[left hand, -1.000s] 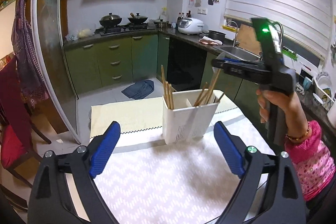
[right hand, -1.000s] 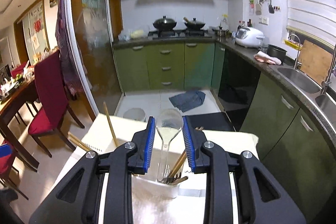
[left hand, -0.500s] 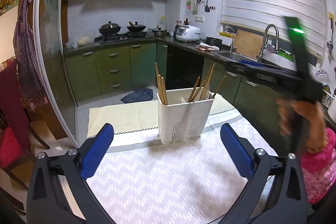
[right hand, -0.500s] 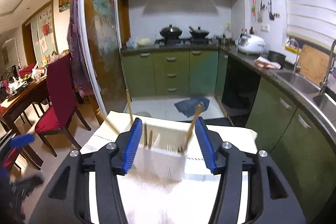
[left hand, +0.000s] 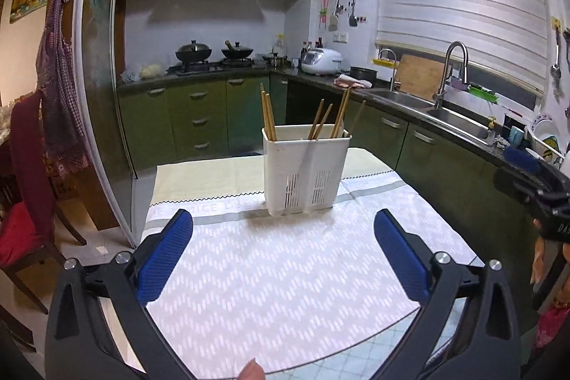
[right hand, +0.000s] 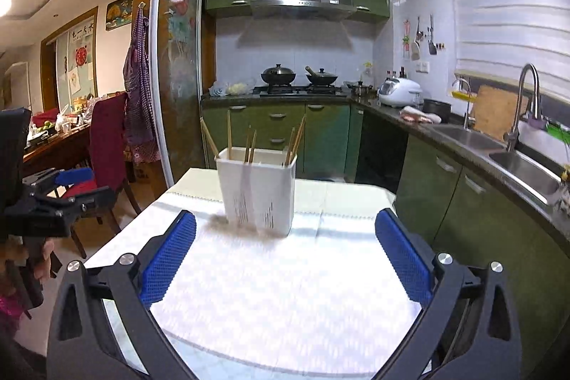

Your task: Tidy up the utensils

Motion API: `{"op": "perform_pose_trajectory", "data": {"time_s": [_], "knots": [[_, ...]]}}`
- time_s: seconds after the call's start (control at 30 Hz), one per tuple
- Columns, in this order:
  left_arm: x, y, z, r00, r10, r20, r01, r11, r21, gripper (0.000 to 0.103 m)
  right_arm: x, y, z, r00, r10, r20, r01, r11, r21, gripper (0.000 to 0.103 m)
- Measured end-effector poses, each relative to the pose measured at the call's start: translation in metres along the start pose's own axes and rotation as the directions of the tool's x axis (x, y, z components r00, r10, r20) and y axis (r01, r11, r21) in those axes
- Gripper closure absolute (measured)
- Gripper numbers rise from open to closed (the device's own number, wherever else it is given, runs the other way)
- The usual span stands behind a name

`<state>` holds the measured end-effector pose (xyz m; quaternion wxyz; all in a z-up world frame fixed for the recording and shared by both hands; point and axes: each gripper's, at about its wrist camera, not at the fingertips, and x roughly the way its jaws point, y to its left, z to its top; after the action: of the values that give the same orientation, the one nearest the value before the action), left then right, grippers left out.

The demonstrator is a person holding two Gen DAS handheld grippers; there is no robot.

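While the white utensil holder (left hand: 306, 170) is set upright on the patterned cloth (left hand: 285, 280), chopsticks (left hand: 268, 116) are held in it. Nearer than the holder, the left gripper (left hand: 285, 259) is spread wide and empty; the right gripper (right hand: 285, 259) is seen opening, nothing between its jaws.

white plastic caddy (left hand: 306, 168), wooden chopsticks (left hand: 268, 116)

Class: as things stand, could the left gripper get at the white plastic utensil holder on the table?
Probably yes. The left gripper faces the white plastic utensil holder with jaws wide open and only bare patterned tablecloth between them.
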<state>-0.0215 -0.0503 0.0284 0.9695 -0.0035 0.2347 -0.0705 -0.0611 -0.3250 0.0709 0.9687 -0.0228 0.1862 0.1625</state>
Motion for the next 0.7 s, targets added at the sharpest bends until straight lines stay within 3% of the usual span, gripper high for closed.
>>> {"op": "perform_pose_trajectory", "data": {"time_s": [0.27, 0.7], "knots": [[-0.030, 0.006, -0.010, 1.000, -0.001, -0.001, 0.001, 1.000, -0.029, 0.006, -0.038, 0.000, -0.025, 1.000, -0.005, 0.022, 0.004, 0.999, 0.037, 0.004], [-0.027, 0.008, -0.025, 0.999, 0.013, -0.030, -0.014, 0.999, -0.029, 0.006, -0.036, -0.007, -0.019, 1.000, -0.021, 0.010, 0.020, 0.999, 0.046, 0.004]]}}
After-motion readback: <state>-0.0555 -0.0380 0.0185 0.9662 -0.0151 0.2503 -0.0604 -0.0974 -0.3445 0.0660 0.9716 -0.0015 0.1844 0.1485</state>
